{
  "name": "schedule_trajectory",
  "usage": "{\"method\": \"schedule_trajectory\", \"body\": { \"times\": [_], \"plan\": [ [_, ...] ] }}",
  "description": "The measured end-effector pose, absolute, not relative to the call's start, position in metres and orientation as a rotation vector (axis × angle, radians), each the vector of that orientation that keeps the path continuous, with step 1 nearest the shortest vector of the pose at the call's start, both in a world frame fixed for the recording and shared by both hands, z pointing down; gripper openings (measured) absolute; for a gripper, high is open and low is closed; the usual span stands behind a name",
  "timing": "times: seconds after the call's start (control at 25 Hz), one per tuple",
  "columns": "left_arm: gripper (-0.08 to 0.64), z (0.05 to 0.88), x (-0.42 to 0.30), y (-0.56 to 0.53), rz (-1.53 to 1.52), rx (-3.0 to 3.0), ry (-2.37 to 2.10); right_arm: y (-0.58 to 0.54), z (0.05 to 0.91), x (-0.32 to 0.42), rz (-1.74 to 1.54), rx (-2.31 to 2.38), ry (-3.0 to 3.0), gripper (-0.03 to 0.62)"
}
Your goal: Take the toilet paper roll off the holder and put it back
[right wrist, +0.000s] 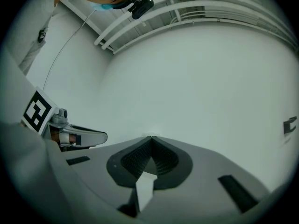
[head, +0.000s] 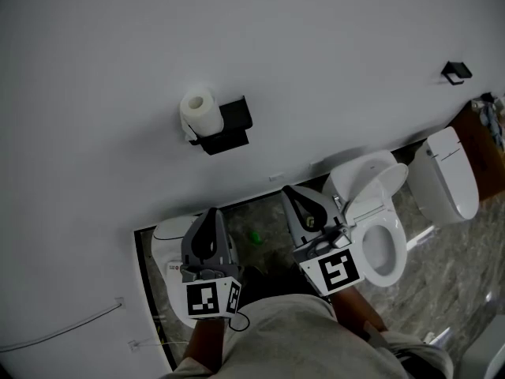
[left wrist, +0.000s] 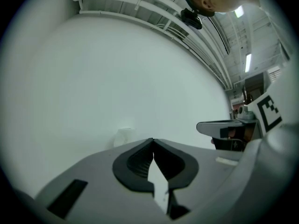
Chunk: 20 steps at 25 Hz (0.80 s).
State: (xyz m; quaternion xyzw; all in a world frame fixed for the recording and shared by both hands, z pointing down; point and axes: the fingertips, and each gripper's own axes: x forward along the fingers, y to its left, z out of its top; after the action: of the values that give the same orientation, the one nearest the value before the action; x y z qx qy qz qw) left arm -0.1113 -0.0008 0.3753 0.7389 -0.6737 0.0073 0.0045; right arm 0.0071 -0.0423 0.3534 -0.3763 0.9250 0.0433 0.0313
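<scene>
The toilet paper roll (head: pixel 200 110) sat on the black holder (head: pixel 230 125) fixed to the white wall, well above the wall's bottom edge where it met the floor. That placement fitted a roll about to be lifted off as well as one already put back. In the head view the roll's hollow end showed toward the upper left, with the holder's body just beside it on the right. Exactly how its long axis ran along the wall could not be told.

Both grippers were held low, close to the person's body and well apart from the roll. The left gripper (head: pixel 211 212) had its jaws closed with nothing between them. The right gripper (head: pixel 288 189) was likewise closed and empty.

The roll lay ahead of and above both, almost in line with the left gripper. It lay off to the left of the right gripper, so I judged the left hand the nearer.
</scene>
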Motion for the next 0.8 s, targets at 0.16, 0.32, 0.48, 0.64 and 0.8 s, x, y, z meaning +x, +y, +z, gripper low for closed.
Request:
{"method": "schedule_trajectory", "body": {
  "times": [0.16, 0.32, 0.48, 0.64, 0.8],
  "plan": [
    [0.012, 0.369, -0.118, -0.003, -0.014, 2.35, -2.086, -0.04, 0.343, -0.006, 0.184, -1.164, 2.849, 0.005],
    [0.012, 0.361, -0.123, -0.007, -0.04, 2.392, -2.049, -0.039, 0.339, -0.018, 0.184, -1.171, 2.863, 0.005],
    [0.012, 0.356, -0.131, -0.01, -0.063, 2.413, -2.038, -0.04, 0.337, -0.029, 0.188, -1.167, 2.873, 0.005],
    [0.012, 0.36, -0.14, -0.012, -0.066, 2.402, -2.038, -0.042, 0.338, -0.035, 0.205, -1.171, 2.882, 0.005],
    [0.012, 0.363, -0.146, -0.012, -0.067, 2.405, -2.03, -0.041, 0.339, -0.043, 0.224, -1.169, 2.884, 0.005]
  ]
}}
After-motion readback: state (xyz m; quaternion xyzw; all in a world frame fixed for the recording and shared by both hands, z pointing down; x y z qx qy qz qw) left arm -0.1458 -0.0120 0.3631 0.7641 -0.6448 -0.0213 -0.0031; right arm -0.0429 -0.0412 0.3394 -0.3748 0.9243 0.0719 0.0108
